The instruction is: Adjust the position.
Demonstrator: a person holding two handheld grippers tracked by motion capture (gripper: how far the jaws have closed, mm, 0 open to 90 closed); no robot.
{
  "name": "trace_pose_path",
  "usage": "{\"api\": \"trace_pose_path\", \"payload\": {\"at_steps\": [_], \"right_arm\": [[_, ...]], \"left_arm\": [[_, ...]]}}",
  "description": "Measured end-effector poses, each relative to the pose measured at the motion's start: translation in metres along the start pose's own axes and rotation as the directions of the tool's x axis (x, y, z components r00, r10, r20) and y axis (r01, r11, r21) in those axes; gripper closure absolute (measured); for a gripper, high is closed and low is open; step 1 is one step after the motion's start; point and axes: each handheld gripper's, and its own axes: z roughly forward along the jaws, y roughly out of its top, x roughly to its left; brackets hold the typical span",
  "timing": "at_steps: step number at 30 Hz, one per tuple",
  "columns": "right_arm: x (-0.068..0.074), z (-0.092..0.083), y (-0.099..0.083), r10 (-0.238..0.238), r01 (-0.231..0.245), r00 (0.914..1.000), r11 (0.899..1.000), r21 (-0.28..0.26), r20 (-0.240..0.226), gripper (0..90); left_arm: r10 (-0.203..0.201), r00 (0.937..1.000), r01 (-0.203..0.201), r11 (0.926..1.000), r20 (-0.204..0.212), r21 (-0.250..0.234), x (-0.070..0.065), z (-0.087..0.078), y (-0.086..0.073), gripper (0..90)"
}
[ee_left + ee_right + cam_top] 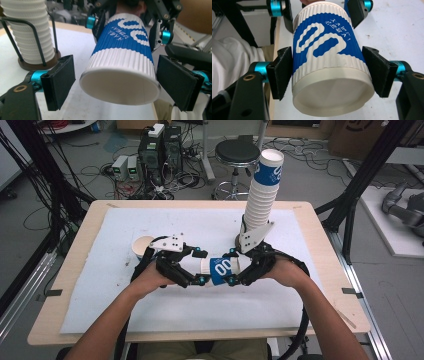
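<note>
At the near edge of the table (pixel 75 320) the person's two forearms come in, each hand around a gripper. Between them, above the white mat (pixel 200 300), a blue and white ribbed paper cup (pixel 222 268) lies on its side in the air, its length running from one gripper to the other.

The right gripper (pixel 233 279) clamps the cup: in the right gripper view both black pads (pixel 280 75) press against the cup's sides near its base, which faces that camera. The left gripper (pixel 199 280) has its jaws spread wide around the cup's other end; in the left gripper view the cup's end (pixel 120 87) sits between the pads (pixel 60 80) with a clear gap on each side, so it touches neither.

Farther back on the mat, left of the grippers, a single white cup (pixel 142 246) rests alone. Behind the right gripper a tall stack of cups (pixel 262 190) rises from a dark round base with a wire frame (pixel 35 37), leaning slightly right.

Beyond the table stand a black stool (pixel 237 154) and computer boxes (pixel 160 147) among cables on the floor.
</note>
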Motion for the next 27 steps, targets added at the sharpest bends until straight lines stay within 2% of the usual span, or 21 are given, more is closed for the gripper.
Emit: {"api": "trace_pose_path", "payload": {"at_steps": [5,9,12,16,18,20,24,25,27], "right_arm": [[-0.001,-0.002,-0.011,0.029,-0.028,0.9995,0.998,-0.06,0.013,28.3],[-0.001,-0.006,-0.02,0.061,-0.057,0.9977,0.991,-0.12,0.028,28.2],[0.0,-0.009,-0.028,0.083,-0.074,0.9957,0.98,-0.183,0.041,28.2],[0.0,-0.012,-0.038,0.12,-0.102,0.9915,0.957,-0.273,0.05,28.2],[0.0,-0.012,-0.042,0.122,-0.096,0.9902,0.949,-0.301,0.068,28.2],[0.0,-0.013,-0.044,0.132,-0.104,0.989,0.94,-0.325,0.066,28.2],[0.001,-0.013,-0.048,0.15,-0.123,0.9877,0.923,-0.364,0.045,28.2],[0.001,-0.012,-0.049,0.147,-0.119,0.9881,0.916,-0.382,0.045,28.1],[0.003,-0.01,-0.049,0.151,-0.131,0.9883,0.914,-0.383,0.021,28.1]], "left_arm": [[-0.019,0.9994,0.017,0.9959,-0.03,-0.089,0.003,-0.007,-0.003,14.6],[-0.029,0.9984,0.021,0.9868,-0.048,-0.161,0.005,-0.011,-0.004,14.6],[-0.045,0.9978,0.034,0.9769,-0.048,-0.211,0.005,-0.012,-0.005,14.0],[-0.054,0.9976,0.043,0.9748,-0.043,-0.219,0.006,-0.011,-0.007,13.8],[-0.053,0.9981,0.045,0.9753,-0.032,-0.216,0.005,-0.009,-0.008,13.5],[-0.056,0.9982,0.05,0.9748,-0.02,-0.217,0.005,-0.007,-0.009,13.5],[-0.074,0.9971,0.076,0.97,0.019,-0.231,0.004,-0.002,-0.012,10.3],[-0.073,0.997,0.077,0.9694,0.027,-0.233,0.004,0.0,-0.012,10.1],[-0.069,0.997,0.075,0.9699,0.037,-0.232,0.003,0.004,-0.011,9.9]]}}
